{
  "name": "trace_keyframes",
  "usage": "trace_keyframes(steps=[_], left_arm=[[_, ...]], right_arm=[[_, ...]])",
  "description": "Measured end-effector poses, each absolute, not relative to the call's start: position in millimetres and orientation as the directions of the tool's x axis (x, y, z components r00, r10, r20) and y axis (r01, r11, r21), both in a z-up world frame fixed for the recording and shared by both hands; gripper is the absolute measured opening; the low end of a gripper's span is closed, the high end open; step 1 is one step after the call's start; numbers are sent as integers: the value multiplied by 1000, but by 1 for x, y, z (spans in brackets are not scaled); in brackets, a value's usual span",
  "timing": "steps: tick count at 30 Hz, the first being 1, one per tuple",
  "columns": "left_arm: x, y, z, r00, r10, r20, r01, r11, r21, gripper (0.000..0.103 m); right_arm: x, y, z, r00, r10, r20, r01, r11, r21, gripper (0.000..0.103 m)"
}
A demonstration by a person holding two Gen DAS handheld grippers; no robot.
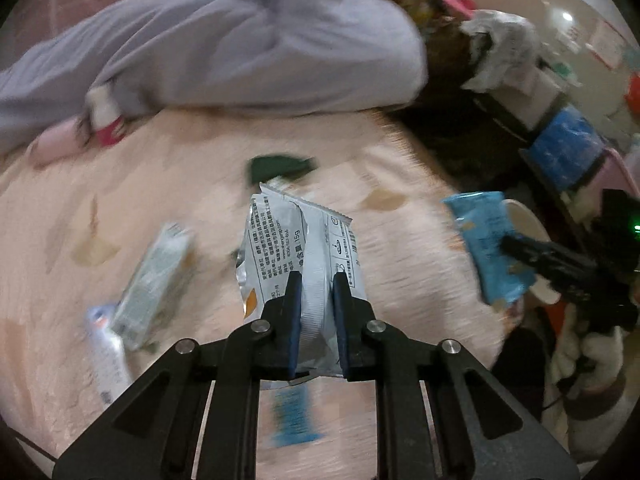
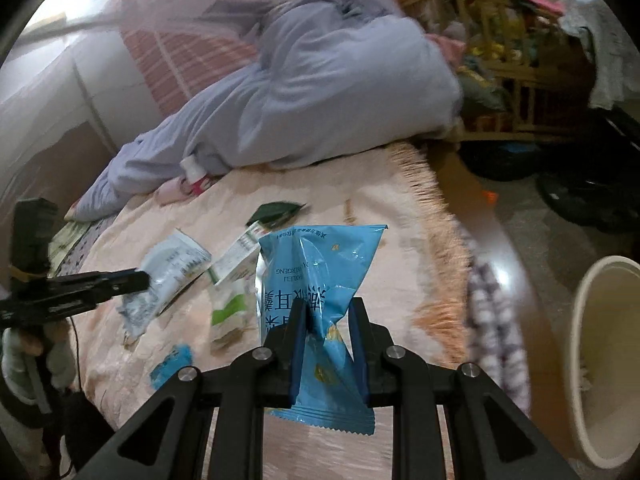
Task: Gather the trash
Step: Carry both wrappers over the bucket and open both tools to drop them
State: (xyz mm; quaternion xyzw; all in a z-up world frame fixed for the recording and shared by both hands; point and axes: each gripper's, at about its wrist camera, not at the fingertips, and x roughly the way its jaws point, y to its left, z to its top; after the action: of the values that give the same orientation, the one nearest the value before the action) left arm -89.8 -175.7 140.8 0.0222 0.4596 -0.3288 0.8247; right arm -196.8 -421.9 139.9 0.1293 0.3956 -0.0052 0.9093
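Trash wrappers fill both of my jaws above a pink bedspread [image 1: 400,152]. My left gripper [image 1: 317,280] is clamped on a silver snack wrapper [image 1: 280,236], its blue pads pinching the crumpled foil near the bottom seam so the printed back stands up between them, lifted clear of the bed. My right gripper [image 2: 328,312] is closed on a blue snack bag [image 2: 320,268], which is twisted narrow where the pads squeeze it and fans out above and below them.

More litter lies on the bedspread just beyond: a white-and-green packet [image 2: 232,280], a dark green wrapper [image 2: 276,212] farther back, a small blue scrap [image 2: 172,360] close to my jaws, and a pale tube [image 1: 106,348] at the left edge of the left view. A small white bottle with a red band [image 1: 106,118] rests against a heap of grey-lilac bedding [image 1: 240,48] at the far side of the bed.

Off the bed's right edge, a cream waste bin [image 2: 600,360] stands on the floor, near the blue bag. Gloved hands hold both gripper handles.
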Motion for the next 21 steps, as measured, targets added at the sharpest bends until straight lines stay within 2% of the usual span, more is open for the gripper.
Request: trace_keyframes(steps=[11,17,21], left_arm=[[-127,-322,166,231,-649,-725,736,604,-306,12],[-151,-410,161,96,-713,-695,781,487,-391,13],[-160,-454,156,21,-746,-666,789,422,-447,13]], right_arm=[[-262,-522,155,702,-96,-706,349,910,223,20],[-304,-586,153,656,-250,-712,519,834,186,20],[-327,-624,146,617,-305,-726,598,781,180,20]])
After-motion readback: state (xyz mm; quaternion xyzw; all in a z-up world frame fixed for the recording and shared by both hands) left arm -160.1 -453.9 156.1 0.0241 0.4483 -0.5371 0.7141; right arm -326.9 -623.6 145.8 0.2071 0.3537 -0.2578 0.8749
